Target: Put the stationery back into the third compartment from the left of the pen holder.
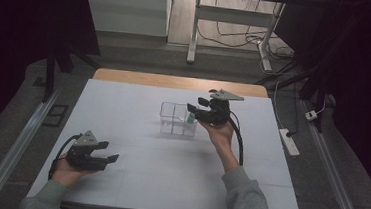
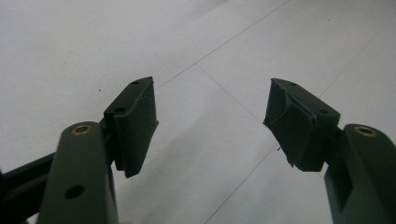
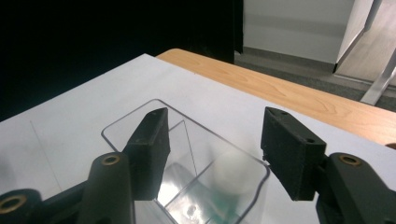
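Observation:
A clear plastic box [image 1: 177,119] with inner dividers stands in the middle of the white table. A small object with a white top and green body [image 1: 191,118] is in its right compartment. My right gripper [image 1: 197,105] hovers just above that side, open, with nothing between its jaws. In the right gripper view the box rim [image 3: 122,122] lies under the spread jaws [image 3: 215,140], and the blurred white-topped object [image 3: 233,175] sits inside. My left gripper [image 1: 109,150] rests low at the front left, open and empty; in its own view the jaws [image 2: 210,121] stand wide over the bare sheet.
A white sheet [image 1: 168,173] covers the table, with a wooden strip [image 1: 175,81] showing along the far edge. Beyond are desk legs [image 1: 192,45] and cables on the floor. A power strip [image 1: 289,142] lies on the floor at the right.

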A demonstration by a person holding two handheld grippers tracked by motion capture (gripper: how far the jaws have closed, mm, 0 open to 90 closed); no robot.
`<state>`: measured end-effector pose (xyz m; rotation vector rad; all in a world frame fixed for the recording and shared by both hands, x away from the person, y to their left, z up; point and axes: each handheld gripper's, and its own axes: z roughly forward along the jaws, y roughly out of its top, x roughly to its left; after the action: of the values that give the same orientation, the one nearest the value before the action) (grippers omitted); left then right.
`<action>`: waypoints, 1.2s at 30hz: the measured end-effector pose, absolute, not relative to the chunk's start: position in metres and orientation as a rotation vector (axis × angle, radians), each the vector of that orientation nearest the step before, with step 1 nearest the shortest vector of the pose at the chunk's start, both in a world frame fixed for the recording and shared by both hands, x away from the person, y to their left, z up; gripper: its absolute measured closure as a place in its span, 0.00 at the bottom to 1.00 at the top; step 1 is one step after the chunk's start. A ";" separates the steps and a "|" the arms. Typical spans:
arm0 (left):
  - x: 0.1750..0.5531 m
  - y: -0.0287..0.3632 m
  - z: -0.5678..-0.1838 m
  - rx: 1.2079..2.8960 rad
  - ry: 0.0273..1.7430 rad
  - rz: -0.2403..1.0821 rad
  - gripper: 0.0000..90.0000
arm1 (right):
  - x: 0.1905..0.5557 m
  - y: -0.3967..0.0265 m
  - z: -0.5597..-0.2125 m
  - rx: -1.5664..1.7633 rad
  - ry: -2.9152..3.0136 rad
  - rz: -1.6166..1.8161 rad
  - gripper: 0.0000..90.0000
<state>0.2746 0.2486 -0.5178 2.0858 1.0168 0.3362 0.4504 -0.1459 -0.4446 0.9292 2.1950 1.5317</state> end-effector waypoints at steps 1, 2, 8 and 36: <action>0.275 0.248 -0.518 2.087 1.017 0.335 0.37 | 0.450 -0.148 -0.444 0.932 2.196 1.532 0.44; 0.275 0.248 -0.518 2.088 1.016 0.336 0.37 | 0.449 -0.149 -0.443 0.932 2.198 1.527 0.44; 0.275 0.248 -0.518 2.090 1.016 0.337 0.37 | 0.441 -0.160 -0.442 0.929 2.218 1.510 0.42; 0.275 0.247 -0.518 2.090 1.024 0.336 0.37 | 0.363 -0.237 -0.472 0.964 2.351 1.317 0.43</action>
<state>0.2751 0.2466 -0.5184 2.0904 1.0238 0.3358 0.3632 -0.2373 -0.4720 0.9643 2.3511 1.3175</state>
